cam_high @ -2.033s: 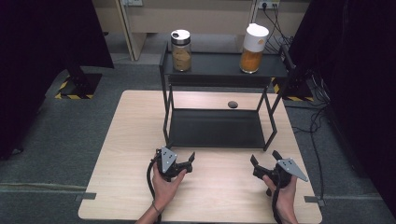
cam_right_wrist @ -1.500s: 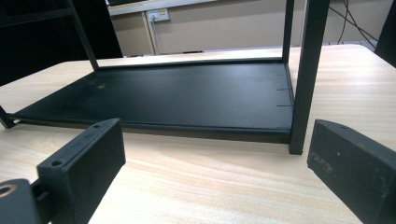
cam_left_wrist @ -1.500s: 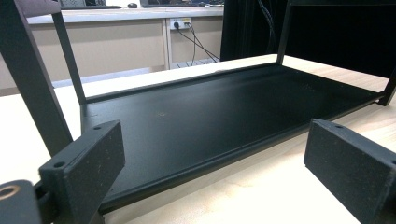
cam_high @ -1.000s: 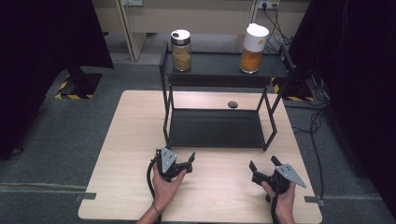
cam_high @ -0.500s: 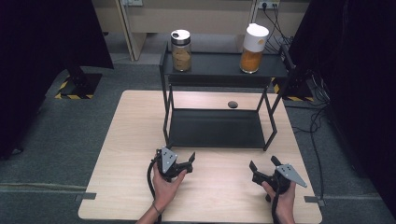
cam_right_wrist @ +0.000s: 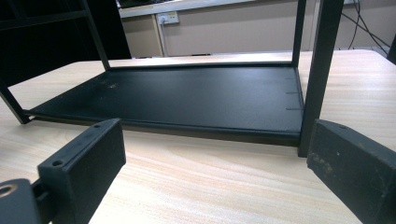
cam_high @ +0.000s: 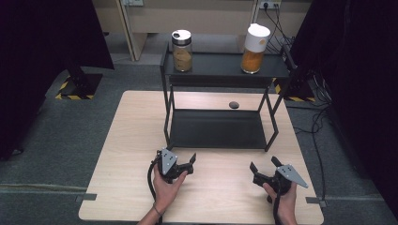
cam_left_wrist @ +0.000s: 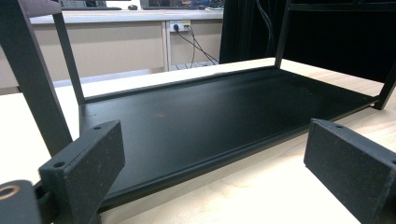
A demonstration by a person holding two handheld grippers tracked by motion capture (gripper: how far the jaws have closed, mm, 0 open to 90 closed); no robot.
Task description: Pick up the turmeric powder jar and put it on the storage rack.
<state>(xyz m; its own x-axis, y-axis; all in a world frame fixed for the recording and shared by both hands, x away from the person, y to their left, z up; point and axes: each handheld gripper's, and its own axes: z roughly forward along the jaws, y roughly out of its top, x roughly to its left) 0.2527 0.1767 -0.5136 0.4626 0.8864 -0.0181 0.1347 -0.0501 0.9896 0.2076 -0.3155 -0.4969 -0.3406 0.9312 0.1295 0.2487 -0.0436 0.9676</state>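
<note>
Claws [cam_high: 189, 161] [cam_high: 264, 168] gape empty before black rack [cam_high: 218, 129].

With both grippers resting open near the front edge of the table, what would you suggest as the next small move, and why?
Probably lift the right gripper toward the white-lidded jar on the rack's top shelf. Both it and the left gripper are open and empty, the lower shelf is bare, and that jar stands on the right.
</note>
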